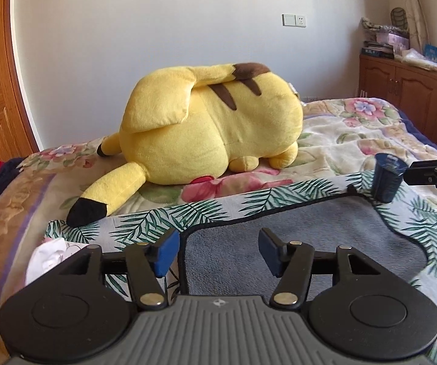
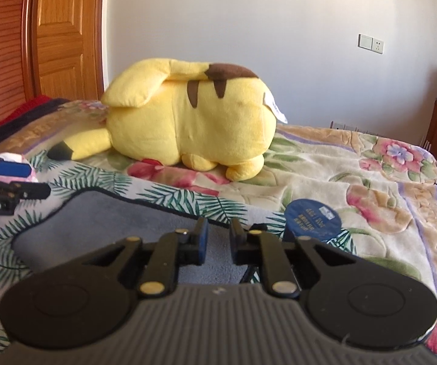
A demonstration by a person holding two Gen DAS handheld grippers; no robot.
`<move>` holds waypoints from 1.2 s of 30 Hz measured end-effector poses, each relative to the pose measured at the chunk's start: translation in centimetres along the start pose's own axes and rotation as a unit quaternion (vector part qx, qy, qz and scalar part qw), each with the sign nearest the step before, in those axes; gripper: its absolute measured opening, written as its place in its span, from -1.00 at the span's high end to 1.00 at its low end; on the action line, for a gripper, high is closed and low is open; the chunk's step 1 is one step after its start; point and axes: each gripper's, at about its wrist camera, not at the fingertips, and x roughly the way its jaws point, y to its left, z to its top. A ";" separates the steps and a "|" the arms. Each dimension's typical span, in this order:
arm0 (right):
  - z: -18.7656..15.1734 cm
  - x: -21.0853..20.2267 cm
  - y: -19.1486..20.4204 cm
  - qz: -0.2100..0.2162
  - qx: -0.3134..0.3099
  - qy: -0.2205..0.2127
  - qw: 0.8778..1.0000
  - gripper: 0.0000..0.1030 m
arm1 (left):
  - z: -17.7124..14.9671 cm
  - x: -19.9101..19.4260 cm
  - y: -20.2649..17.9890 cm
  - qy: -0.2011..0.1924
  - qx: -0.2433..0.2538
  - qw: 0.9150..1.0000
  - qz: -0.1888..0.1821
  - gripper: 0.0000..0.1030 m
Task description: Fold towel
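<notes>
Looks like the very start of a fold. The towel (image 1: 294,243), grey middle with a palm-leaf border, lies on the flowery blanket (image 1: 355,133) in front of the yellow plush toy (image 1: 206,121). Left gripper (image 1: 218,251) hovers over its near edge, tongs wide, holding nothing. Right gripper (image 2: 218,241) has a narrow gap, also empty, beside a small blue cup (image 2: 311,219). Next I'd guess each needs to pinch a near corner.

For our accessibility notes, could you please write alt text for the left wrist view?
The left tongs hang open above a grey towel with a palm-leaf border, spread on a floral blanket. A yellow plush toy lies beyond it, and a dark blue cup stands at the towel's far right corner beside the right tongs.
</notes>
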 end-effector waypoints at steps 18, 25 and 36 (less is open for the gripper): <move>1.4 -9.5 1.5 0.012 0.029 -0.020 0.999 0.69 | 2.1 -11.0 0.1 -0.017 -0.013 1.000 0.008 0.16; 1.9 -13.3 2.0 0.007 0.027 -0.028 0.999 0.69 | 3.0 -15.1 -0.7 -0.032 -0.008 0.999 0.003 0.07; 2.2 -17.8 3.1 -0.014 0.030 -0.045 0.998 -0.22 | 2.0 -21.2 -1.6 -0.050 -0.014 0.999 -0.006 -0.23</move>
